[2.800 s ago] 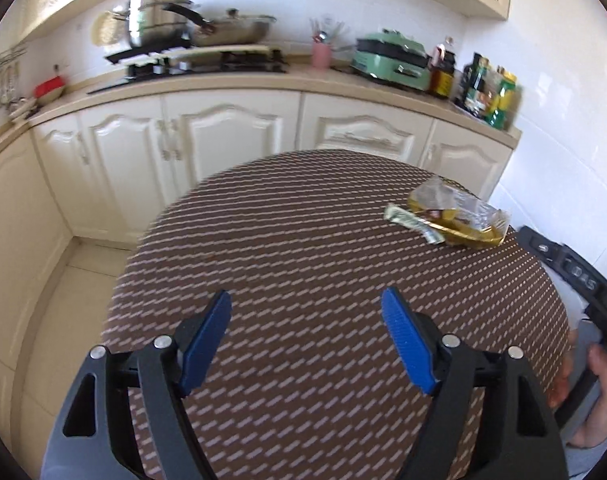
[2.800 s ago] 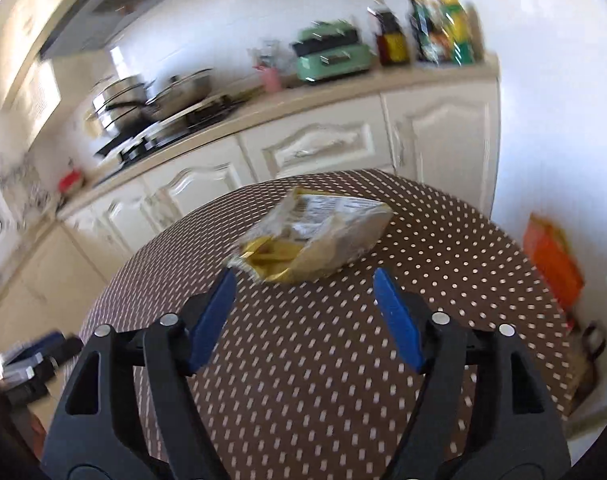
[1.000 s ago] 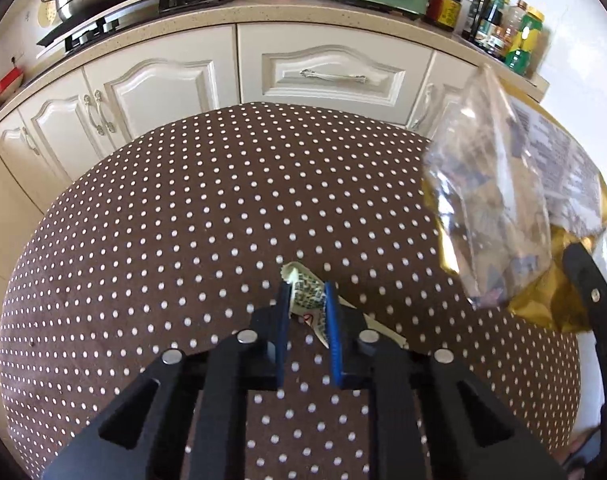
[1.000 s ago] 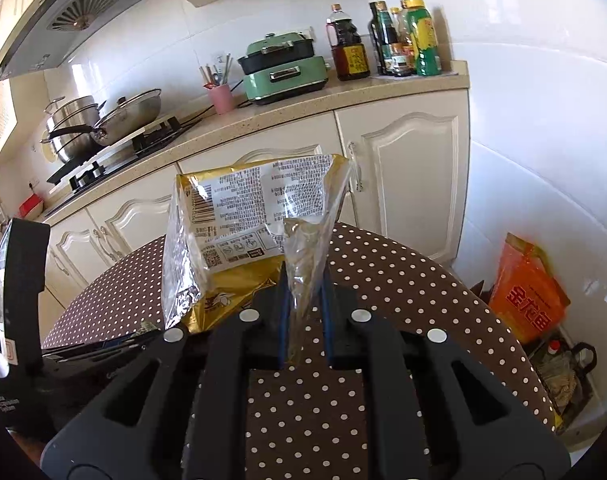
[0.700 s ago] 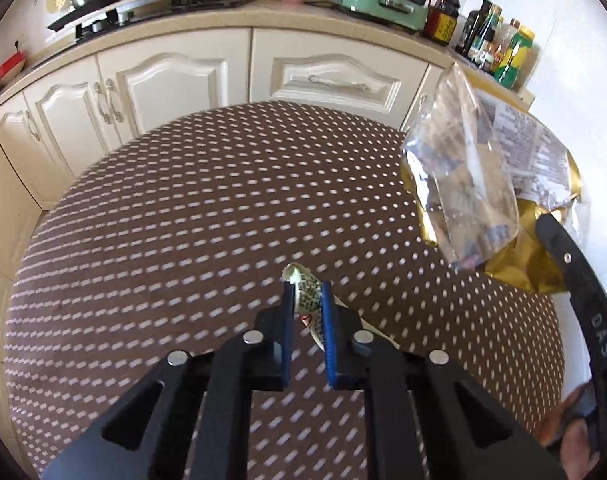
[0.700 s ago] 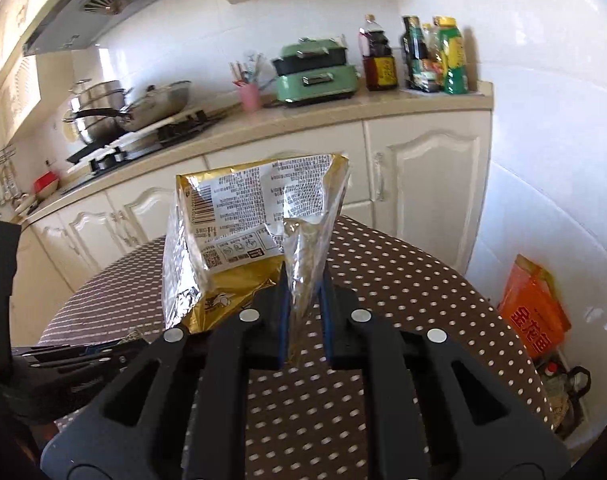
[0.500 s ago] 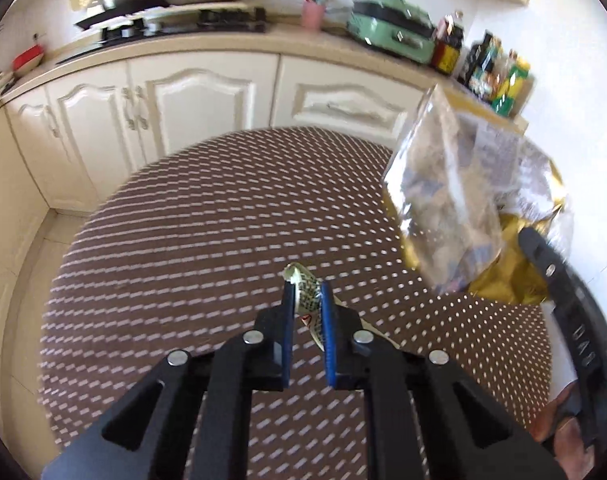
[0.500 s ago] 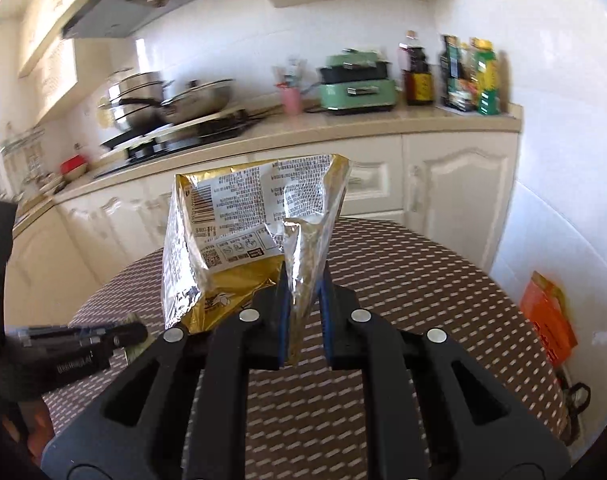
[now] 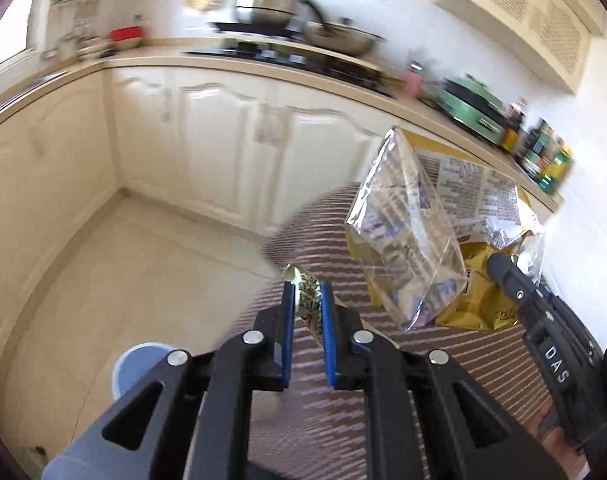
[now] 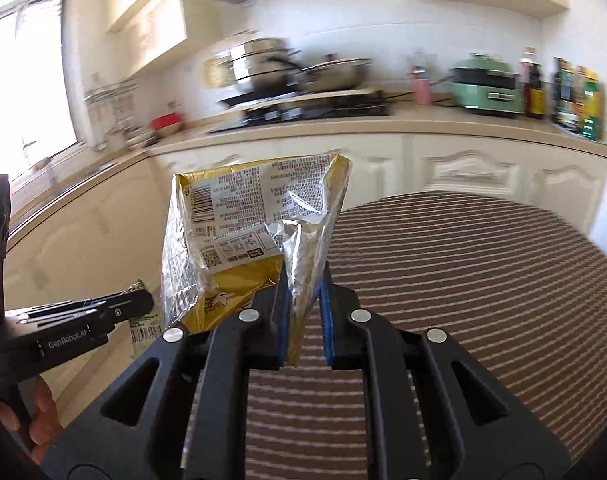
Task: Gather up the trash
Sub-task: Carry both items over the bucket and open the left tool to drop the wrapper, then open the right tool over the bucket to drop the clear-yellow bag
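Pinching a small printed wrapper (image 9: 308, 289), the left gripper (image 9: 307, 336) has its jaws nearly closed on it, w/ the wrapper held over the tabletop (image 9: 455, 364) edge. Right gripper (image 10: 305, 312) jaws clamp a gold snack bag (image 10: 239, 216), upright in the air above the striped tabletop. Blue bin (image 9: 137, 368) sits on the floor (image 9: 135, 264) below, left of the tabletop.

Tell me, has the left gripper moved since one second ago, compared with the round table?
Yes. The left gripper, shut on the small wrapper, has swung left: it was over the table, now its tips are at the table's left edge, above the floor.
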`<state>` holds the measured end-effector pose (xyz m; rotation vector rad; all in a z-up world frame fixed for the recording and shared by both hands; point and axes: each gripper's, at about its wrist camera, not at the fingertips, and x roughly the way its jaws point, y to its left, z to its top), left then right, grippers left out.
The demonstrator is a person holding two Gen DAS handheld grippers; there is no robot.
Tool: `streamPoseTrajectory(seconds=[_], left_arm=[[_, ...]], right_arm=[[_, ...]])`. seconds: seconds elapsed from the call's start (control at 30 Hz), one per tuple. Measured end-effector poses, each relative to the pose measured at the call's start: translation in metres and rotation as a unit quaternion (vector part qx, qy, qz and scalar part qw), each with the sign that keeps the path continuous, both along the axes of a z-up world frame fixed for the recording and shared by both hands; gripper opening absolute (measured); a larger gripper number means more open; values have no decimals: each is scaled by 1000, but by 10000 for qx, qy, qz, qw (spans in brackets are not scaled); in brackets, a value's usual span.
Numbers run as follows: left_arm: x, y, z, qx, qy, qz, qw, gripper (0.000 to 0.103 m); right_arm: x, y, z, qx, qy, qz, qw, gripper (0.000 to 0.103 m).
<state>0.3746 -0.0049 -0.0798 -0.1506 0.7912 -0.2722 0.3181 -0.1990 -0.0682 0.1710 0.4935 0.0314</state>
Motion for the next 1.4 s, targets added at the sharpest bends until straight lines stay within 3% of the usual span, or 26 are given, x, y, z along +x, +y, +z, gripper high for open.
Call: streamPoseTrajectory(seconds=[0.17, 0.3, 0.47, 0.57, 0.77, 0.97, 1.27, 1.33, 1.4], left_arm=[[-14, 103, -29, 96, 59, 686, 9976, 11], [-21, 180, -77, 22, 402, 1211, 9918, 11], [-14, 235, -154, -165, 1023, 1640, 9810, 11], [-1, 251, -209, -221, 1491, 1804, 9720, 11], [33, 259, -297, -378, 2196, 1863, 9569, 12], [55, 257, -359, -563, 2590, 1774, 9478, 12], [65, 260, -395, -513, 2772, 1587, 9462, 19], [65, 262, -399, -524, 2853, 1581, 9438, 24], [66, 263, -401, -537, 2887, 1605, 9423, 37]], right_arm=[[17, 107, -19, -58, 227, 767, 9968, 13], [27, 184, -53, -174, 551, 1285, 9900, 13], [44, 259, -118, -675, 1068, 1588, 9792, 13], [58, 281, -163, -940, 1448, 1621, 9715, 13], [84, 295, -251, -1133, 2249, 1531, 9556, 13], [109, 293, -317, -1274, 2794, 1391, 9415, 13], [133, 287, -363, -1261, 3141, 1220, 9330, 13], [129, 290, -366, -1262, 3165, 1204, 9324, 13], [131, 289, -369, -1264, 3188, 1205, 9316, 13]])
